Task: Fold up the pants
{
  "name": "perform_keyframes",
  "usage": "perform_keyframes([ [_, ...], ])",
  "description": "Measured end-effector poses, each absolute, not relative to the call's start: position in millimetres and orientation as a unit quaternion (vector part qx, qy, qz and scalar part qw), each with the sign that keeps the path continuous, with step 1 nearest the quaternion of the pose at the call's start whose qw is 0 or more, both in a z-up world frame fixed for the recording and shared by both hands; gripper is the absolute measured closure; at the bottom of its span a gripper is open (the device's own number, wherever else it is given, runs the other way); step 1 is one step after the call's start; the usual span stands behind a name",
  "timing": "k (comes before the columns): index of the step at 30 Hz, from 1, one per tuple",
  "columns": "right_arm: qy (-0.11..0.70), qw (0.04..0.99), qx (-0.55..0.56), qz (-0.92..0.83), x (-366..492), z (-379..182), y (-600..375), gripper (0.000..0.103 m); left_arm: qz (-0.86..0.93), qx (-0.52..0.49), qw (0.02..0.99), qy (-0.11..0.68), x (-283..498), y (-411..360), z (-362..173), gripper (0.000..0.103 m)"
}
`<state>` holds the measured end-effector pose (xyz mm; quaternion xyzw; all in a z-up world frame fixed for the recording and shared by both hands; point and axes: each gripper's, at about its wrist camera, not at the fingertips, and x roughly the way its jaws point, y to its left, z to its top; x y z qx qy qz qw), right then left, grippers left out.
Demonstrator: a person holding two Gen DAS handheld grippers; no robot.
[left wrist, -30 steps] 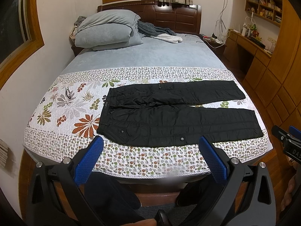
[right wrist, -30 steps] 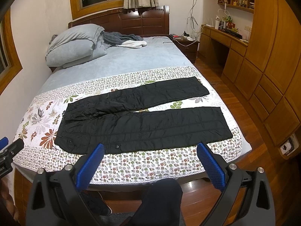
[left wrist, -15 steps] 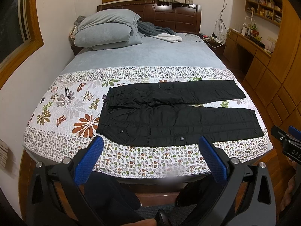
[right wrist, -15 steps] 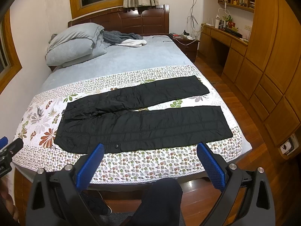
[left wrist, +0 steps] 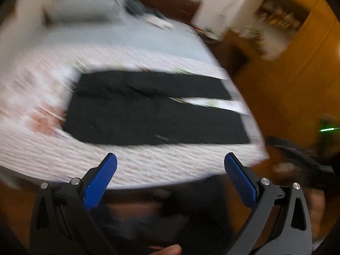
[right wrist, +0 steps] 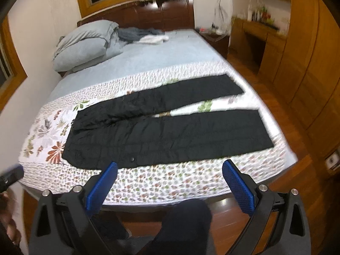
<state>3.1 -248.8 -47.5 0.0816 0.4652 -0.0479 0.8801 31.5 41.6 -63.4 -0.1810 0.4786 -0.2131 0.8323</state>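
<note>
Both views now smear with motion, the left gripper (left wrist: 170,161) swinging so the pants (left wrist: 153,110) sit tilted and nearer in its frame.

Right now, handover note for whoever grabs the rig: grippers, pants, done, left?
Left gripper: open, holding nothing, short of the bed edge; its view is motion-blurred.
Right gripper: open, holding nothing, also off the bed's near edge.
Black pants: spread flat across the floral quilt, waist toward the left, both legs running right and splayed apart, near leg closest to you.
Done: pants laid out; no fold visible.
Left: all folding. Probably bring one leg over the other first, then fold lengthwise.
</note>
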Motion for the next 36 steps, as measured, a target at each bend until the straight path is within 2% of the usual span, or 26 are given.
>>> perform_keyframes([
  [3,0.486,0.865,0.116,-0.033,16.1,-83.1,-273.7,0.003,-0.231,-0.281,0.814,0.453,42.2,82.8,-101.4,0.002],
  [6,0.517,0.832,0.202,0.000,30.3,-129.7,-307.9,0.004,-0.179,-0.249,0.865,0.398,44.3,112.0,-118.7,0.002],
  [7,0.519,0.826,0.222,0.006,33.2,-139.9,-315.2,0.004,-0.156,-0.230,0.873,0.400,50.0,119.9,-127.0,0.002],
  [10,0.522,0.821,0.231,-0.004,41.8,-166.0,-331.1,0.004,-0.089,-0.191,0.838,0.503,94.8,149.0,-178.5,0.003],
  [12,0.527,0.812,0.250,-0.002,47.7,-181.7,-340.3,0.004,-0.057,-0.204,0.829,0.517,113.9,174.5,-208.4,0.003],
  [16,0.537,0.796,0.279,-0.011,57.2,-211.5,-356.0,0.004,-0.025,-0.316,0.788,0.527,151.9,234.0,-264.2,0.004],
  [19,0.542,0.789,0.287,-0.021,60.4,-227.0,-366.3,0.004,-0.030,-0.379,0.768,0.515,175.9,260.2,-285.3,0.003],
  [28,0.537,0.774,0.333,-0.033,65.5,-261.0,-395.4,0.004,-0.022,-0.469,0.698,0.541,227.9,266.0,-353.2,0.003],
  [36,0.499,0.753,0.426,-0.052,60.8,-285.8,-455.7,0.004,-0.012,-0.454,0.711,0.537,238.4,249.1,-352.5,0.004],
])
